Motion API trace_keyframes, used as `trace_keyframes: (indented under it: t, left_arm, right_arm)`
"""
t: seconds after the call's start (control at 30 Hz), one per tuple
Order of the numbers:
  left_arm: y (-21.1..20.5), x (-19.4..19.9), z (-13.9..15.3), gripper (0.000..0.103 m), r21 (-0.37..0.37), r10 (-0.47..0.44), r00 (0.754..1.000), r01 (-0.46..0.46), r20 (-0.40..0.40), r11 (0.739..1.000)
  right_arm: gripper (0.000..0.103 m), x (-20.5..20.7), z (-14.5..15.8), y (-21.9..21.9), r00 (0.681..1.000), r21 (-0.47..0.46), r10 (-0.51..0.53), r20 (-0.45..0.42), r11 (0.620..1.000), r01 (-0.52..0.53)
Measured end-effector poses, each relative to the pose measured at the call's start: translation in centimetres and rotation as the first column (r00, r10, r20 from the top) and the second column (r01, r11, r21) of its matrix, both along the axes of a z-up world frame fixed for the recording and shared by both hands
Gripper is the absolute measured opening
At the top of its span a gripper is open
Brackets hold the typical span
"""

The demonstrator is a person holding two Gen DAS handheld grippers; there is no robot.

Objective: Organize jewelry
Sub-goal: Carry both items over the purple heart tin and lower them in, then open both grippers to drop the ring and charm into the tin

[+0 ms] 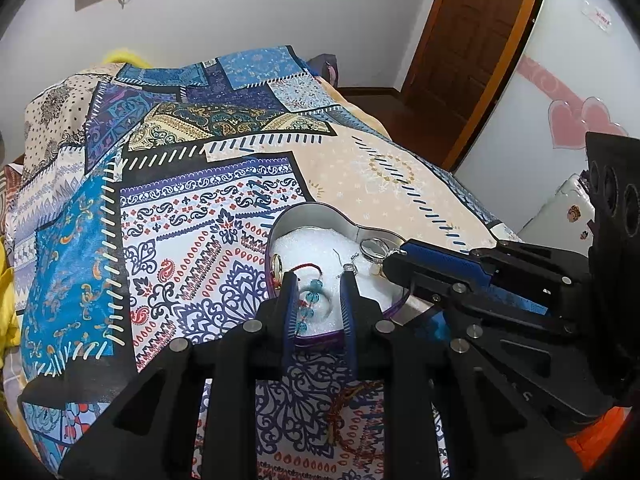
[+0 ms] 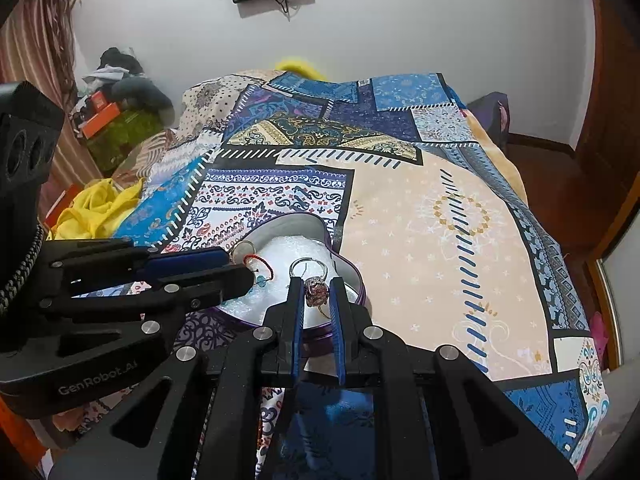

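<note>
Several pieces of jewelry lie on white padding inside a heart-shaped tin (image 1: pixel 310 216) that sits on a patchwork bedspread (image 1: pixel 160 240). In the left wrist view, a blue-beaded earring (image 1: pixel 311 299) rests on the padding between the fingers of the left gripper (image 1: pixel 318 284), which stand apart on either side of it without touching it. A red cord bracelet (image 1: pixel 308 267) lies just beyond the left finger, next to a gold ring (image 1: pixel 277 267) at the tin's rim. In the right wrist view, the right gripper (image 2: pixel 318 288) has its fingers close around a ring with a dark red stone (image 2: pixel 317 295); whether they actually clamp it I cannot tell. A plain silver ring (image 2: pixel 308 266) lies just past its fingertips. Another braided red cord (image 1: pixel 344 408) lies on the bedspread outside the tin, under the left gripper. Yellow cloth (image 2: pixel 96 212) is bunched at the bed's far left side.
</note>
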State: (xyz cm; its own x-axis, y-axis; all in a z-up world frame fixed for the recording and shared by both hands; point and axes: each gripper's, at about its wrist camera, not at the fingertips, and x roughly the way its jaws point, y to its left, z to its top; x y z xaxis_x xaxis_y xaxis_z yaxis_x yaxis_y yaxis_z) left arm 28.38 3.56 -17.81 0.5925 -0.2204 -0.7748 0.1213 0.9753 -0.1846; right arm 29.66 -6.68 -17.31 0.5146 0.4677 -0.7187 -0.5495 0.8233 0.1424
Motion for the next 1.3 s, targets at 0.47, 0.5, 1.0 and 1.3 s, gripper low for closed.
trace_keyframes:
  t: [0.47,0.5,1.0,1.3]
  left_arm:
    - [0.0,-2.2,2.4,0.020,0.044,0.002,0.999,-0.005,0.050,0.999]
    - [0.1,-2.2,2.6,0.020,0.043,0.005,0.999,-0.007,0.054,0.999]
    - [0.4,-6.0,4.8,0.022,0.061,0.026,0.997,-0.031,0.078,0.998]
    - [0.0,-7.1,0.3,0.022,0.074,0.011,0.999,-0.007,-0.054,0.997]
  right_arm:
    - [0.015,-0.8,1.3,-0.2,1.000,-0.016,-0.001,0.018,1.000,0.002]
    - [0.015,-0.9,1.5,-0.3,1.000,-0.016,-0.001,0.022,1.000,0.002]
    - [0.017,-4.3,4.5,-1.9,0.995,-0.002,-0.003,0.098,1.000,0.003]
    - [0.017,-5.0,2.5,-2.7,0.999,-0.017,0.000,0.038,1.000,0.001]
